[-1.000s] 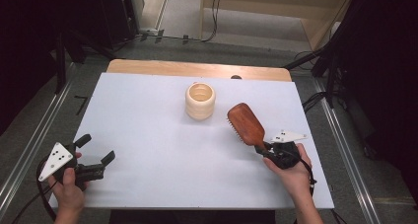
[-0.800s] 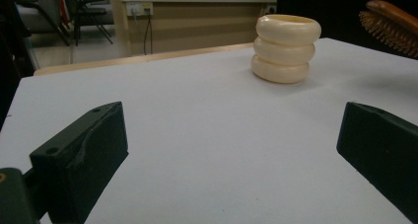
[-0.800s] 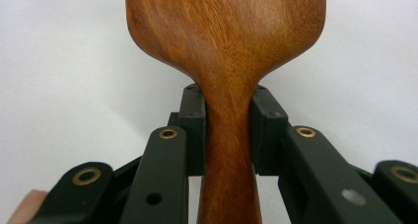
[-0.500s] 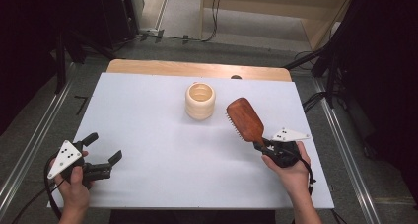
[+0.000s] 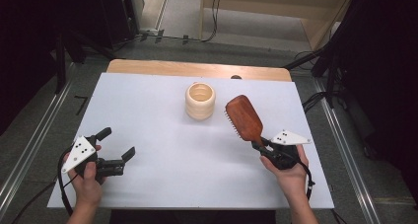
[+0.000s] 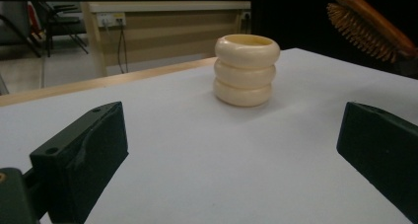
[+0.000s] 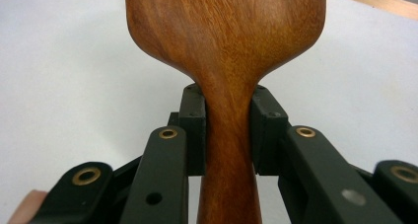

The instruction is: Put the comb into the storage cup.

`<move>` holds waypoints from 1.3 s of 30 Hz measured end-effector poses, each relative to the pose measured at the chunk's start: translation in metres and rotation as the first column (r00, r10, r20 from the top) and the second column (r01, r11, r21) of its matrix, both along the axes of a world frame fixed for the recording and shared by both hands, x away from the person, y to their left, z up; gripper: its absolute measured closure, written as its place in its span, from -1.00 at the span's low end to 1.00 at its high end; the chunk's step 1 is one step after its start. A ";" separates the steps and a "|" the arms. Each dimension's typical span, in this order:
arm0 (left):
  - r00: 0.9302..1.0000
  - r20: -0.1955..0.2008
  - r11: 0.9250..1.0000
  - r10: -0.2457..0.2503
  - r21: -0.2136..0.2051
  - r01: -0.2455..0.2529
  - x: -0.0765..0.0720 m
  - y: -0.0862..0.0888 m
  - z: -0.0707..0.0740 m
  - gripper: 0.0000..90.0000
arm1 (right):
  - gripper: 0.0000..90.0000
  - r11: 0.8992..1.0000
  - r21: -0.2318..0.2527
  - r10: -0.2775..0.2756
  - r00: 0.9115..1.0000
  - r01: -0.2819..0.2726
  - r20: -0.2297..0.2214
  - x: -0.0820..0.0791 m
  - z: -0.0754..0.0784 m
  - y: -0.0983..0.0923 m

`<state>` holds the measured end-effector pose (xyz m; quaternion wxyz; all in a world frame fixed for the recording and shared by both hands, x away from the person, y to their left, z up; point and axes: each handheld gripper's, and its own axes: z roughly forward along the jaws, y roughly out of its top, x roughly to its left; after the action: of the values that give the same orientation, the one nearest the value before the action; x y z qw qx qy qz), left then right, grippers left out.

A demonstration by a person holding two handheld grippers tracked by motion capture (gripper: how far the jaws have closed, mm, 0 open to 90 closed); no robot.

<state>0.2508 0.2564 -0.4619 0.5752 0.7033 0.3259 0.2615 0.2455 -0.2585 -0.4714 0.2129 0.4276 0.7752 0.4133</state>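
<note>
A wooden hairbrush (image 5: pixel 244 118) is held up over the right half of the white table, bristles facing left. My right gripper (image 5: pixel 260 146) is shut on its handle (image 7: pixel 229 135), with both pads pressed against the narrow neck. A cream ribbed cup (image 5: pixel 200 100) stands upright at the table's middle back, also in the left gripper view as the cup (image 6: pixel 246 69) straight ahead, with the brush (image 6: pixel 367 24) at upper right. My left gripper (image 5: pixel 117 146) hovers near the front left corner, open, with nothing between its fingers.
The white tabletop (image 5: pixel 162 150) ends at a wooden strip (image 5: pixel 197 68) at the back. Metal rails (image 5: pixel 340 140) run along both sides. Cables lie on the floor behind the table.
My left gripper has moved right and a little up, farther onto the table. The right gripper and the brush have stayed about where they were.
</note>
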 end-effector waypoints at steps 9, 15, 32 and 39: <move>0.998 0.002 0.997 -0.069 -0.015 0.069 0.009 -0.025 0.011 -1.00 | 0.56 1.000 0.013 0.000 0.999 0.000 0.033 -0.003 0.002 0.005; 0.996 -0.003 0.996 -0.092 -0.010 0.092 0.014 -0.041 0.016 -1.00 | 0.56 1.000 0.022 0.003 0.999 -0.004 0.051 -0.005 0.002 0.007; 0.986 0.008 0.986 -0.166 -0.029 0.166 0.020 -0.082 0.026 -1.00 | 0.56 0.999 0.026 0.034 0.997 -0.036 0.068 -0.007 -0.001 0.022; 0.982 0.016 0.982 -0.187 -0.025 0.187 0.021 -0.095 0.029 -1.00 | 0.56 0.998 0.030 0.046 0.996 -0.049 0.080 -0.008 -0.002 0.030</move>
<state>0.2714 0.1614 -0.4326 0.6087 0.7213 0.2579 0.2069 0.2376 -0.2289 -0.4730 0.2264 0.3958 0.7694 0.4473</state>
